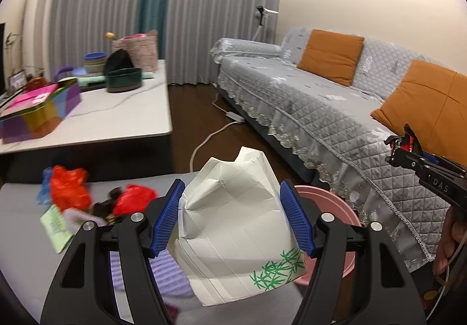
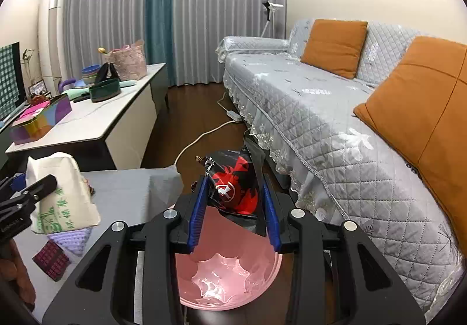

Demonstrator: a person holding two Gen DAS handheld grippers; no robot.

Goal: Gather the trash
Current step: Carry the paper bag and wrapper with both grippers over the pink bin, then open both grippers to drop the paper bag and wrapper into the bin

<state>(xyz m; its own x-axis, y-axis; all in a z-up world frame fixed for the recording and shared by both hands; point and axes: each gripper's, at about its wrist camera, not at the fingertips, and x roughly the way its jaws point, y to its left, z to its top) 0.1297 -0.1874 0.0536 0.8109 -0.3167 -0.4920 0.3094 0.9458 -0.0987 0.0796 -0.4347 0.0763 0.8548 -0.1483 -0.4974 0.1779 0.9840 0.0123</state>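
Crumpled white paper bag with green bamboo print [image 1: 233, 222] — clamped in left gripper [image 1: 232, 217] | glossy black-and-red wrapper [image 2: 236, 187] — pinched in right gripper [image 2: 235, 214], above pink plastic bin [image 2: 227, 281]

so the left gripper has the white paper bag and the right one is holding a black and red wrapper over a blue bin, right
Not quite: the bin is pink, not blue, as the right wrist view shows. The rest holds: the left gripper has the white paper bag, and the right gripper holds the black and red wrapper over it.
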